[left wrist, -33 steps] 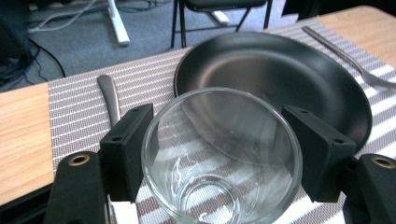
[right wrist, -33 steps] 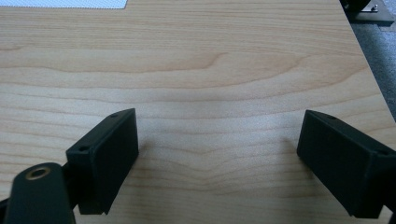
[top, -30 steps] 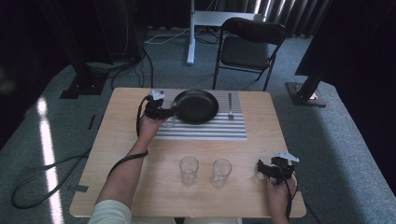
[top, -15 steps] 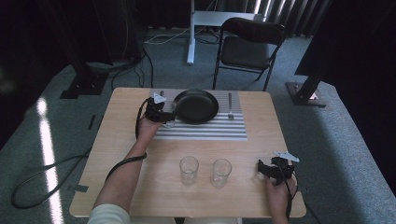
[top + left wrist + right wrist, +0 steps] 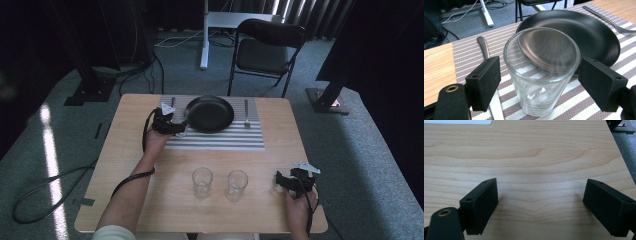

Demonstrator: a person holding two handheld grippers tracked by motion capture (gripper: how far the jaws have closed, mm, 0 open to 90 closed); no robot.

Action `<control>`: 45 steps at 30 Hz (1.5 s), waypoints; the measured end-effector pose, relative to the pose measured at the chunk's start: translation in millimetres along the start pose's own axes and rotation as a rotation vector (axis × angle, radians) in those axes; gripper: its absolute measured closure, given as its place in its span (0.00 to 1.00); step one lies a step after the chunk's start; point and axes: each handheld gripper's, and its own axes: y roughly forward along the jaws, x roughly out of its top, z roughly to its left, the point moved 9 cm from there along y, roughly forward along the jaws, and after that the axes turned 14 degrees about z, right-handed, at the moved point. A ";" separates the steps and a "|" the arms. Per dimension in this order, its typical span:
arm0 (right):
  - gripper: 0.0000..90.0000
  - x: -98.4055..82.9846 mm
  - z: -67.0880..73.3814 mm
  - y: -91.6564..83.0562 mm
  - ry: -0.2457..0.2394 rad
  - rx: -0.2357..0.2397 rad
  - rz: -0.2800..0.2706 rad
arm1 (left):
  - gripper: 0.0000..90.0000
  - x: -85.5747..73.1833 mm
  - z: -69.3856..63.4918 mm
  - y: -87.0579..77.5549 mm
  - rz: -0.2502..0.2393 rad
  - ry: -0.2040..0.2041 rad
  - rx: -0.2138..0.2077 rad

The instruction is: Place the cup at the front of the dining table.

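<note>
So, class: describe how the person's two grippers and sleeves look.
Both the left gripper and right gripper are black, each topped by a grey three-cornered plate and trailing a black cable. Their jaws end in flat rectangular black pads. A pale sleeve shows at the left arm.

The place reads as a studio or lab staged for recording. A lone wooden worktop stands on grey carpet, with dark curtains hung at 12 and 2 o'clock, loose cables at 11, a folding chair at 12 and stand bases around it.
</note>
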 end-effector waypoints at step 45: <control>0.13 -0.2 0.0 -0.1 -0.001 0.000 0.000 | 0.21 -61.7 -7.6 -41.5 0.029 -0.048 -0.066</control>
